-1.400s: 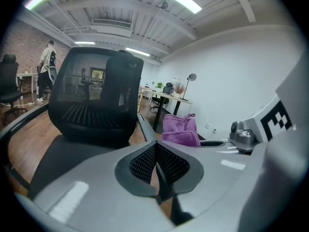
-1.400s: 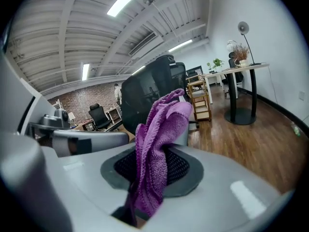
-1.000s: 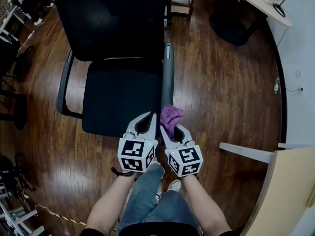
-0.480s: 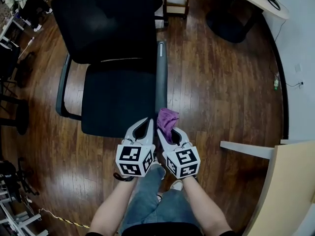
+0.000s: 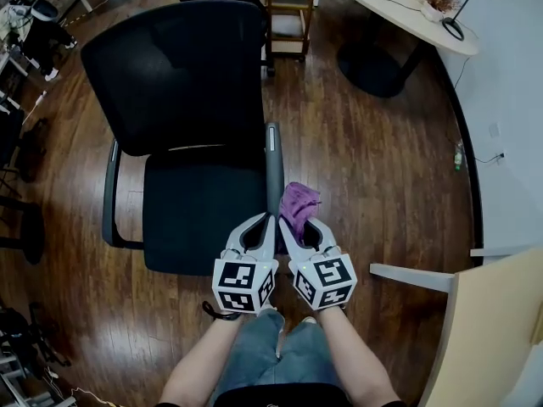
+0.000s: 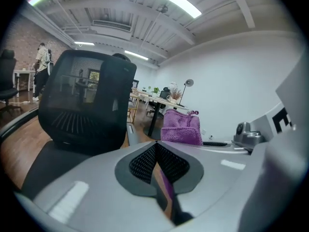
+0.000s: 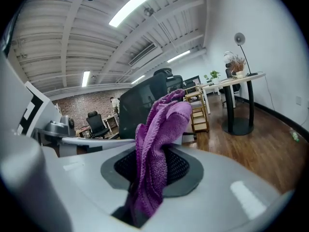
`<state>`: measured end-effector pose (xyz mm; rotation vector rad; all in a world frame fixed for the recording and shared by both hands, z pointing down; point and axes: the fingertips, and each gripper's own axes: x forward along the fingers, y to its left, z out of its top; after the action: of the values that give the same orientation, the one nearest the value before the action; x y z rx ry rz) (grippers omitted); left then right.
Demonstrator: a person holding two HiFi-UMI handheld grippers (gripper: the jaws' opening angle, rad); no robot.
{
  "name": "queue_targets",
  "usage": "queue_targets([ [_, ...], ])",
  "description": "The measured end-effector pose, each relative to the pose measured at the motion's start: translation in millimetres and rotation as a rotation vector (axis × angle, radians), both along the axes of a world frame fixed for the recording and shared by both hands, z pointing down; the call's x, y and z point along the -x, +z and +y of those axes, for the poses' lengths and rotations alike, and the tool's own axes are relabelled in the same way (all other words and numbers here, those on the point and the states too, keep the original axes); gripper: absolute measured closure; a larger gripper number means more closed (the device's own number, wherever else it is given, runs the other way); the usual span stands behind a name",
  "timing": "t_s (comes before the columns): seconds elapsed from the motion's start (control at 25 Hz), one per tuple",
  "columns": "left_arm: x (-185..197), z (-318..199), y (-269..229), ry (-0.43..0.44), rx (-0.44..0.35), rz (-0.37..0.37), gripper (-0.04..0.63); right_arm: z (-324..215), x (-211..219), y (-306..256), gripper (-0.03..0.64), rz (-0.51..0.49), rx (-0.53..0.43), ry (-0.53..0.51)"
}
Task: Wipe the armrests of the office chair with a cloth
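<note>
A black office chair [image 5: 199, 125] faces me, its right armrest [image 5: 272, 172] a long grey bar and its left armrest [image 5: 109, 197] a thin black loop. My right gripper [image 5: 293, 220] is shut on a purple cloth [image 5: 298, 203], which sticks up out of the jaws [image 7: 157, 144] just right of the right armrest's near end. The left gripper [image 5: 265, 220] is shut with nothing in it and hangs close beside the right one, over the seat's front right corner. The cloth [image 6: 181, 127] also shows in the left gripper view.
Dark wood floor [image 5: 373, 168] surrounds the chair. A round table [image 5: 399, 11] on a black pedestal stands at the far right, a small wooden shelf [image 5: 288, 7] behind the chair. A light desk edge [image 5: 484, 320] lies near right. Cluttered gear lines the left side.
Both grippers have stayed side by side, the cloth still held. The head view has tilted up, so the chair and armrest now sit lower in view and closer to the cloth.
</note>
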<state>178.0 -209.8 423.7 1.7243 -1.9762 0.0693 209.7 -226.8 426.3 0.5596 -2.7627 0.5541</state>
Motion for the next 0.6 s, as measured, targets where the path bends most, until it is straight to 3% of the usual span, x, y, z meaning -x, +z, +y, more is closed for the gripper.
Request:
queue_targets([
  [0.28,27.4,-49.7,-7.8,0.011,-0.006,-0.032,0.591,-63.7,32.1,-14.3,0.518,-0.015,-0.046,-0.007],
  [0.6,66.1,-127.7,-0.8,-0.034,0.027,-0.050,0.591,-150.4,78.5,-3.9,0.518,-0.003,-0.052,-0.079],
])
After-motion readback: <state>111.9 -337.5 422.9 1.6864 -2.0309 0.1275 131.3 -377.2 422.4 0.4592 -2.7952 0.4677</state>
